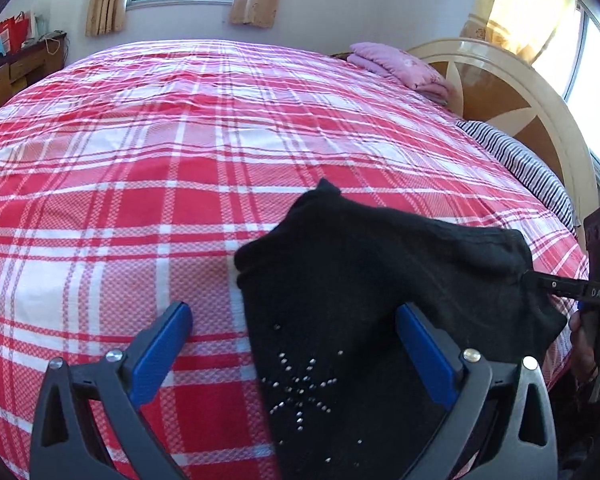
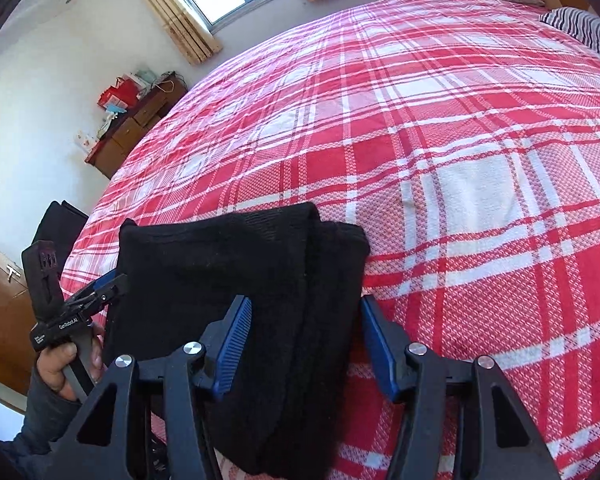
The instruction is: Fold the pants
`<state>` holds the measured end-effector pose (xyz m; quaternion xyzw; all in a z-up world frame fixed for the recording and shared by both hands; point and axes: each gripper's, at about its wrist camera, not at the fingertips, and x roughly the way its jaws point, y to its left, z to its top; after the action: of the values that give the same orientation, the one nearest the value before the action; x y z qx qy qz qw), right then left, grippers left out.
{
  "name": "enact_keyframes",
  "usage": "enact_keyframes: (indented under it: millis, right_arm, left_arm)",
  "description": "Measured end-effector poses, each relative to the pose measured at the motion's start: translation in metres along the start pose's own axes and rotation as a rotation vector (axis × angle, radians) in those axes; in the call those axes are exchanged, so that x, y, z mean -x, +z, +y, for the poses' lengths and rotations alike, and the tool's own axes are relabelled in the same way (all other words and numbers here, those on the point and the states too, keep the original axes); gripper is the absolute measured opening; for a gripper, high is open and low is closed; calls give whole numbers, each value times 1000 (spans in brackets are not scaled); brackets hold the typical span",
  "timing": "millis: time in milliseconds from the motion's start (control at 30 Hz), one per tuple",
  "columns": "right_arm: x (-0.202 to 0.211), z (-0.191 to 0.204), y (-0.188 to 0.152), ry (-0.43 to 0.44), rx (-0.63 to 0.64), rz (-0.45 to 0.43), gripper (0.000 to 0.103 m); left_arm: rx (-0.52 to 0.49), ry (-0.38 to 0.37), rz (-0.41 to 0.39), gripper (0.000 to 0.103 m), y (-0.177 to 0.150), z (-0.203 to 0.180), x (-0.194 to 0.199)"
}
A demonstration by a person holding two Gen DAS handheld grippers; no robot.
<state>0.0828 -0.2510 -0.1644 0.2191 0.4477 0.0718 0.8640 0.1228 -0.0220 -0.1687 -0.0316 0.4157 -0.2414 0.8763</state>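
Observation:
Black pants (image 1: 372, 280) with a silver stud star pattern lie folded at the near edge of the bed; they also show in the right wrist view (image 2: 236, 280). My left gripper (image 1: 294, 344) is open, its blue pads either side of the pants' left part, just above the cloth. It also shows in the right wrist view (image 2: 108, 286) at the pants' left edge. My right gripper (image 2: 306, 340) is open, straddling the fold at the near end. In the left wrist view the right gripper (image 1: 540, 282) touches the pants' right edge.
The bed has a red and white plaid sheet (image 1: 180, 160). A folded pink blanket (image 1: 400, 68) and a striped pillow (image 1: 516, 156) lie by the wooden headboard (image 1: 500, 92). A wooden dresser (image 2: 136, 128) stands by the far wall.

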Motion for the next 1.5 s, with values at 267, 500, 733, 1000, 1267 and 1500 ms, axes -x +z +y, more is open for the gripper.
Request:
enact_keyframes:
  millis: [267,500,733,1000,1267,1500]
  right_arm:
    - [3,-2,-1,65,-9,-25,32]
    - [18,18,-1,63,46,-71,27]
    - [31,53,18,55,145,-89,26]
    - [15,101,66,67,272,-78,26]
    - [-40,160,111,111,385,-37,26]
    - [-82,208,139,149,450,-5,26]
  left_arm:
    - [-8,-114,11,68,2,-1,0]
    - [46,-201,12,17,3,10,6]
    - [84,-215,-17,13,7,18,25]
    - [114,-147,-97,12,22,42,54]
    - [127,49,-188,12,32,77,85]
    - [163,142,-218,12,38,110,99]
